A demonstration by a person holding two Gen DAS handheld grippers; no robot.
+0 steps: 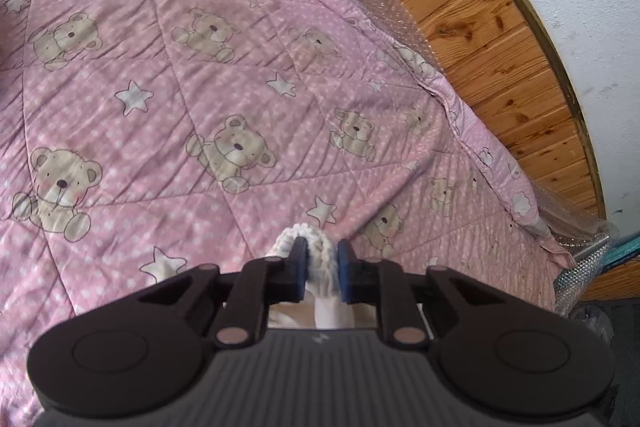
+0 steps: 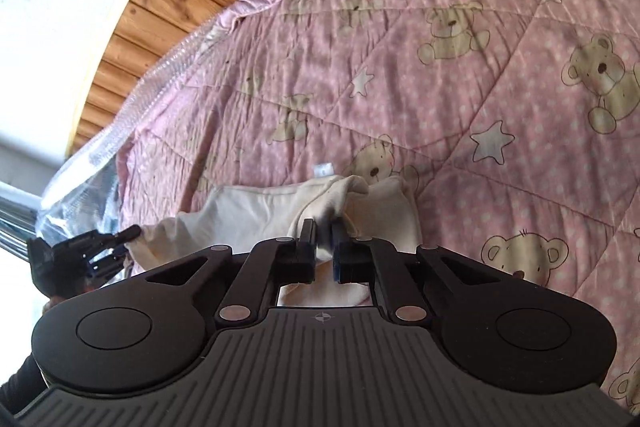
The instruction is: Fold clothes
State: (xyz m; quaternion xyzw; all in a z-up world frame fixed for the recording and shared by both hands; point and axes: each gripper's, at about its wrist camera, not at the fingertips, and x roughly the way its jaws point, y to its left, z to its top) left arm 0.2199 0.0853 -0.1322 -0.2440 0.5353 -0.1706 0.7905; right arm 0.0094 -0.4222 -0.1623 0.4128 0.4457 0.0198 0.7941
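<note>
- Left claw (image 1: 322,253) is clamped on a bunched fold of cream knitted cloth garment (image 1: 320,259).
- Right claw (image 2: 323,233) pinches the same garment (image 2: 256,207), lying at twelve o'clock on the pink bear-print quilt (image 2: 460,87).
- Wooden plank headboard (image 1: 480,27) lies beyond, at one o'clock.

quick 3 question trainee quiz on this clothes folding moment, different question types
1. True or false: the left gripper is shut on a ribbed white edge of the cream garment.
2. Multiple choice: the garment lies on a) bare wood b) a pink teddy-bear quilt c) a grey towel.
3. Fill in: in the right wrist view the right gripper pinches a bunched fold of ____ cloth.

Key: 1 true; 2 b; 3 cream
</note>
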